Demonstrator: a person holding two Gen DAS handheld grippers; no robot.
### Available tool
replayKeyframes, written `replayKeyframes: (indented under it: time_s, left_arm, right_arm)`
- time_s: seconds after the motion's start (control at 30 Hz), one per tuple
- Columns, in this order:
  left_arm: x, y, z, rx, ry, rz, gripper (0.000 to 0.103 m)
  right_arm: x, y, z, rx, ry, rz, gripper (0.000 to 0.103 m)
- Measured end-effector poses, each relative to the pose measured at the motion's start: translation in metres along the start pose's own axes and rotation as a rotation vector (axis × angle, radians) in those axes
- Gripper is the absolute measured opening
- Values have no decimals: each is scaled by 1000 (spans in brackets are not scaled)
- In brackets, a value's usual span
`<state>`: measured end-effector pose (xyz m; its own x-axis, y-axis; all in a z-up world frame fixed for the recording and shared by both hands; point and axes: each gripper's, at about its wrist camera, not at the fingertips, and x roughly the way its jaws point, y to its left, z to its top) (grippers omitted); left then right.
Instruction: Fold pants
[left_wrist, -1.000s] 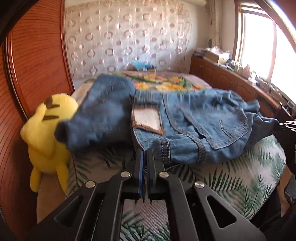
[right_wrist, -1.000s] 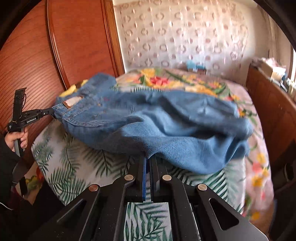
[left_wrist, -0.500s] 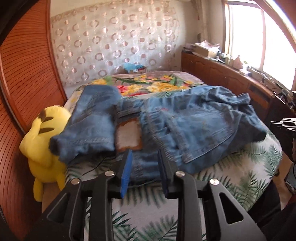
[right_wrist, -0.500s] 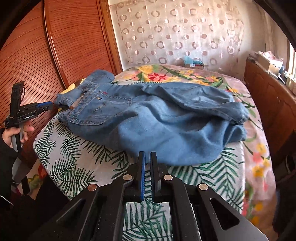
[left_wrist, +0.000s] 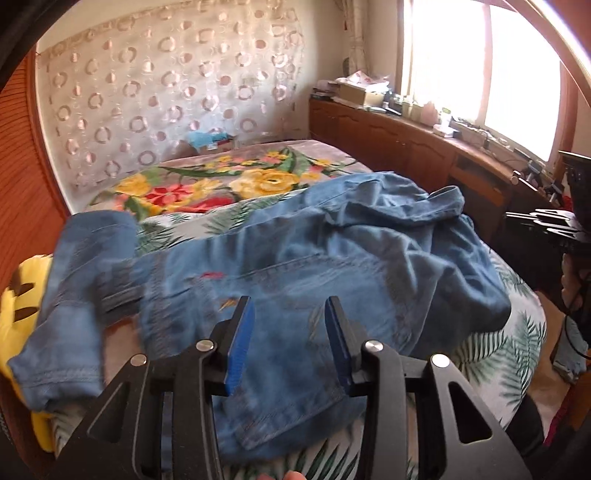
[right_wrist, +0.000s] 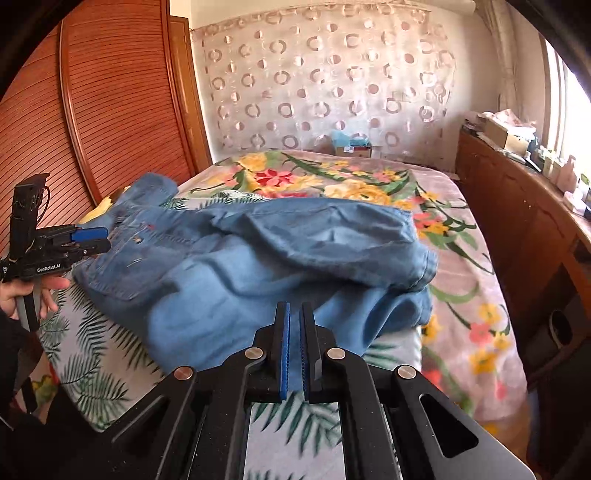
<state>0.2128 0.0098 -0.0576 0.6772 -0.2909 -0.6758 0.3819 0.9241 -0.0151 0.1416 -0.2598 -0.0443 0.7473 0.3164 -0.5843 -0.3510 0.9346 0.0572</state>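
Blue jeans lie crumpled across the bed, waist end to the left in the right wrist view. My left gripper hovers over the waist and pocket area. Its jaws are opening, and the blue pads hold nothing. From the right wrist view it sits at the waistband's left edge, with a hand around its handle. My right gripper is shut and holds nothing. It stands just above the near edge of the jeans' leg end.
The bed has a leaf-print sheet in front and a floral blanket behind. A yellow plush toy lies at the bed's left edge by a slatted wooden wardrobe. A cluttered wooden cabinet runs under the window on the right.
My left gripper let go of the waistband, opened, and swung right over the jeans. My right gripper drew back a little from the hem. The jeans dropped flat onto the bed.
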Motion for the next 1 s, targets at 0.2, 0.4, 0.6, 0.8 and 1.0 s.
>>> replayKeyframes:
  time_s: [0.2,0.4,0.6,0.8,1.0]
  left_arm:
    - [28,-11,14,-14,15,-6,40]
    - [42,-11,22,-34,21,-20,36]
    - [57,-18,33,-17,39,-29,20]
    - [67,-25,47,12,42,-45,9]
    - [81,-34,64,48,47,-68,0]
  right_arm:
    - [27,-11,16,-21,11,-7,5]
    - [54,-15,27,-44,28,-5,5]
    - [86,-22,39,-84,69,14,5]
    - [112,-26,49,-129,105,30,39]
    - [130,-23,53,-194,151,43,47]
